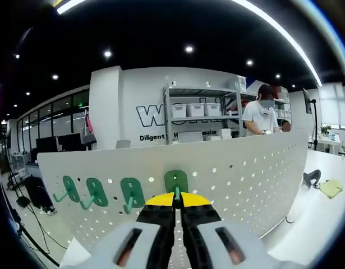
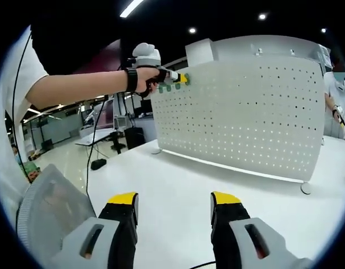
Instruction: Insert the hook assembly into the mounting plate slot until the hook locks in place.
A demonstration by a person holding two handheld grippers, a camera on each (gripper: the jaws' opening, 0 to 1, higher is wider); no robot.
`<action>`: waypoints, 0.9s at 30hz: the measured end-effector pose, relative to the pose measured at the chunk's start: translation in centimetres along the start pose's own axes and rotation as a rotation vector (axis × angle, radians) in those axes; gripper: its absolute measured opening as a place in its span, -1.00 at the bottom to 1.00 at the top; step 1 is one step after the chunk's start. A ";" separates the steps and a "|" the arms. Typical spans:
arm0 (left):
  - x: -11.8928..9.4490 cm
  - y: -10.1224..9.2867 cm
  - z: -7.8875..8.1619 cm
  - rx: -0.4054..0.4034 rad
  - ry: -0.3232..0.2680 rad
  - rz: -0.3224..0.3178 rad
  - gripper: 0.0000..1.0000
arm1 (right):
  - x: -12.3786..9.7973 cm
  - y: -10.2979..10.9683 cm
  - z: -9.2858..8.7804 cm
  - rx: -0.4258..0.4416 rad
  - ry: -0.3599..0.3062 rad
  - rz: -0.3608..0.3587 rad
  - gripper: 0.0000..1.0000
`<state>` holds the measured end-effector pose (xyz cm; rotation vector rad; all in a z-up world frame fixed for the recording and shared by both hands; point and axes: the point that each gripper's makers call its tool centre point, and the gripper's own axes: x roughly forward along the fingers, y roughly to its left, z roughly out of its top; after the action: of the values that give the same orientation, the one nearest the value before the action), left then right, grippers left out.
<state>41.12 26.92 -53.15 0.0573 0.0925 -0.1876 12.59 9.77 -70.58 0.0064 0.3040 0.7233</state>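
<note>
The back wall (image 1: pixel 144 95) bears large outlined letters "WO", cut off by a shelf (image 1: pixel 203 109). Below them runs smaller dark print starting "Diligent"; the rest is unreadable.

- Four hooks (image 1: pixel 120 193) sit in a row on the pegboard (image 1: pixel 234 174).
- The pegboard stands on the table (image 2: pixel 178 185).
- Shelves (image 1: pixel 203 112) and a person (image 1: pixel 262 115) are behind the pegboard.

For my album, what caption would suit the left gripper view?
Left gripper presses a green hook into a white pegboard, beside three hooks already mounted.
</note>
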 end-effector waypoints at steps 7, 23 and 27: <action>0.3 0.2 -0.1 -0.016 -0.001 -0.005 -0.96 | 0.1 -0.3 -0.2 -0.004 0.005 -0.010 0.05; 0.8 0.3 0.0 -0.065 0.028 -0.012 -0.93 | 0.4 -0.3 -0.2 -0.010 0.002 -0.009 0.01; 0.9 0.2 0.2 -0.065 0.018 -0.012 -0.92 | 0.3 -0.5 -0.2 -0.011 0.003 -0.013 0.00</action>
<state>42.04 26.98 -53.04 -0.0066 0.1166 -0.1957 13.05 9.61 -70.95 -0.0067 0.3030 0.7121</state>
